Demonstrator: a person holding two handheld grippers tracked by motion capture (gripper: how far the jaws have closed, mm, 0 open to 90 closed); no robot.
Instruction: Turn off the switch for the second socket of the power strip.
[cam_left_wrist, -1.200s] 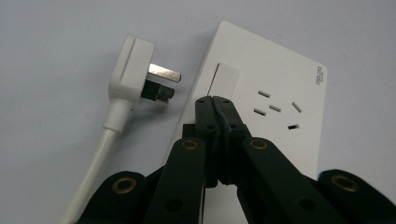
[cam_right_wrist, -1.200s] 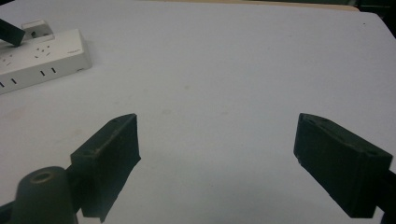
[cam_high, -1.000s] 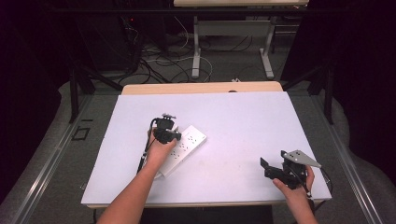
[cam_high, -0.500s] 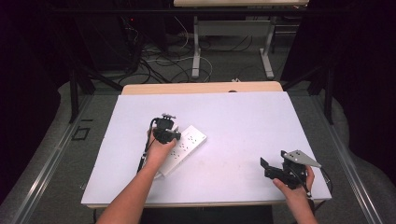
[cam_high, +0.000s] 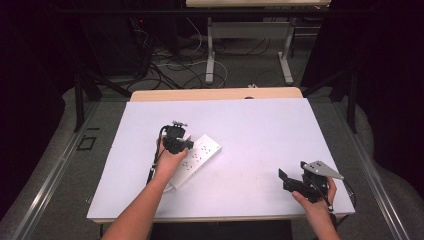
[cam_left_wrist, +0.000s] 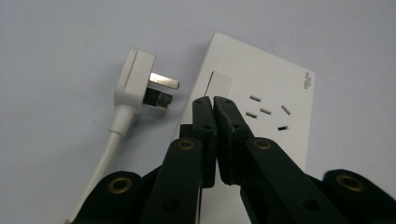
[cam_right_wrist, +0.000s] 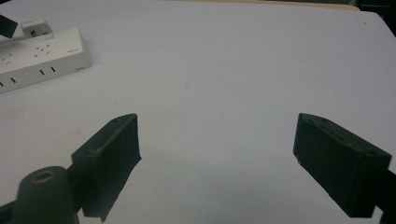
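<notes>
Both tongs empty: left tongs (cam_left_wrist: 214, 100) pinched shut, tips on the switch (cam_left_wrist: 219, 85) of the power strip (cam_left_wrist: 275, 84) lying mid-surface (cam_high: 260, 125), right tongs (cam_right_wrist: 217, 123) gaping idle, so press straight down and don't skid toward the loose plug (cam_left_wrist: 135, 79).

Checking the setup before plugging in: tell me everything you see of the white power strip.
The white plastic power strip is a long flat bar lying face up, slantwise on the pale table. Its top shows socket slots, a white rocker switch at one end and small grey lettering. The sockets in view are empty; a white corded plug lies beside that end. The left gripper, jaws shut, points at the switch; contact is unclear.
</notes>
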